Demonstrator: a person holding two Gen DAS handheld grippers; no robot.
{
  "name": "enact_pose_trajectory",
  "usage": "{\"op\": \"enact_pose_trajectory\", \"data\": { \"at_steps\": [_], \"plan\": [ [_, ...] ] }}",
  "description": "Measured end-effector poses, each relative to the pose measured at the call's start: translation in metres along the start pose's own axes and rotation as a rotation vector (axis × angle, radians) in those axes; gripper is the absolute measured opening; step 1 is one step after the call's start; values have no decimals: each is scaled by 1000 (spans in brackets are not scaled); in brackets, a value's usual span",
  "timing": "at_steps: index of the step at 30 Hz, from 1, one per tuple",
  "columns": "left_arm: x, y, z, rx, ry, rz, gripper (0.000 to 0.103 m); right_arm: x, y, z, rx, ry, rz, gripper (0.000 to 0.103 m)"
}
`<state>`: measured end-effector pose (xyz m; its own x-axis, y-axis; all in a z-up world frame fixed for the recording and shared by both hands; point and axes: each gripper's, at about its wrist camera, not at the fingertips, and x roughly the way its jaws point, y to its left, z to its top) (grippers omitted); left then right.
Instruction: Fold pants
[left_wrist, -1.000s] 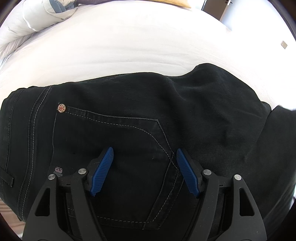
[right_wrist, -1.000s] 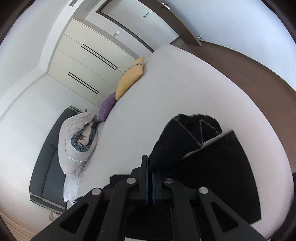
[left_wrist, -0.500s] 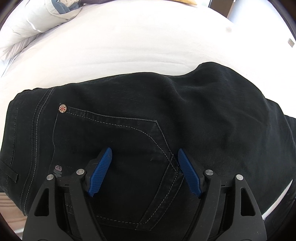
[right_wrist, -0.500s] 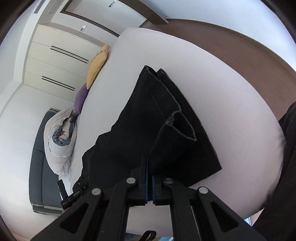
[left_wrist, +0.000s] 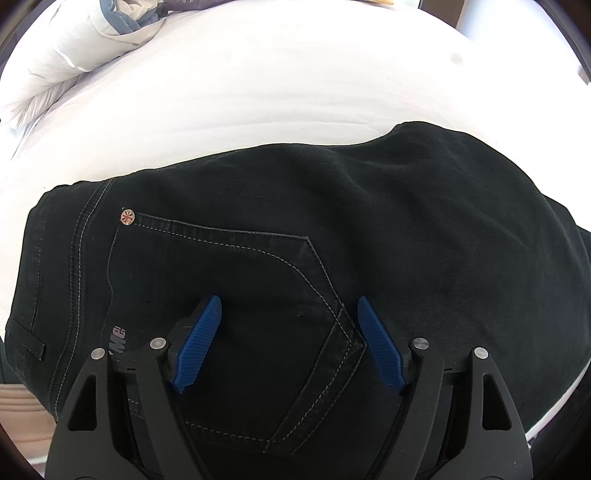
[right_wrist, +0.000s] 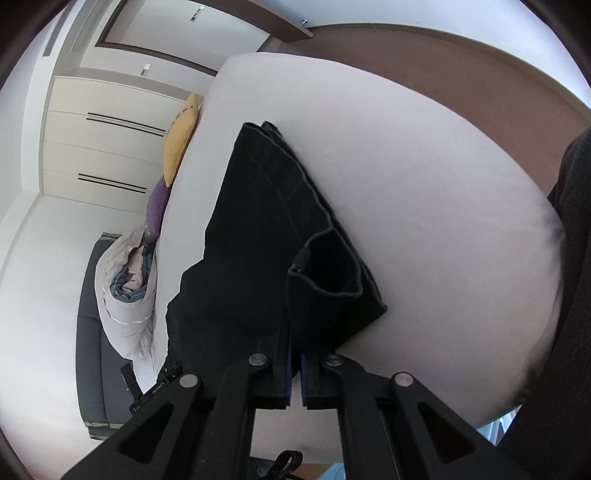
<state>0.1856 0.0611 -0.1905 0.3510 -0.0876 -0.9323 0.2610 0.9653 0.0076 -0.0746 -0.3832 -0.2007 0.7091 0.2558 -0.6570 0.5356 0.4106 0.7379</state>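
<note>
The black pants (left_wrist: 332, 236) lie on the white bed (left_wrist: 258, 92), long axis across the left-wrist view, waistband leftward. The right gripper (right_wrist: 294, 373), nearer the leg hems, is clamped on that fabric. The left gripper (left_wrist: 290, 343) hovers over the back pocket (left_wrist: 229, 295); its jaws, just widening, are apart and hold nothing.

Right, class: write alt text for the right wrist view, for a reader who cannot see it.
The right gripper, its fingers closed, pinches the hem end of black pants that trail away across a white bed. Along the bed's left edge lie a yellow cushion, a purple cushion and a rolled duvet, with cream wardrobe doors behind.
</note>
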Motion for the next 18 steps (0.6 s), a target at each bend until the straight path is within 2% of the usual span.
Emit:
{"op": "enact_pose_trajectory", "data": {
  "at_steps": [2,4,6,8,10,12,14,16,18],
  "plan": [
    [-5,-6,-5,16,-3,0,76,-2,2,3,5,67,-21,6],
    [-13,-16,-10,48,-16,-1,76,-17,10,7,-30,95,-93,19],
    [-20,-29,-13,80,-29,14,76,-38,30,11,-165,37,-204,20],
    [-28,-44,-16,95,-53,0,76,-57,52,22,-278,-54,-249,20],
    [-32,-57,-14,99,-69,-34,76,-61,67,36,-329,-87,-190,20],
    [-33,-70,-10,104,-75,-53,76,-50,88,51,-373,-74,-136,21],
    [-29,-82,-7,103,-72,-72,76,-21,109,60,-443,26,-48,20],
    [-23,-92,-5,102,-61,-74,76,11,121,64,-484,74,-68,21],
    [-22,-93,-2,94,-49,-78,76,49,124,69,-501,166,-62,21]
  ]
}}
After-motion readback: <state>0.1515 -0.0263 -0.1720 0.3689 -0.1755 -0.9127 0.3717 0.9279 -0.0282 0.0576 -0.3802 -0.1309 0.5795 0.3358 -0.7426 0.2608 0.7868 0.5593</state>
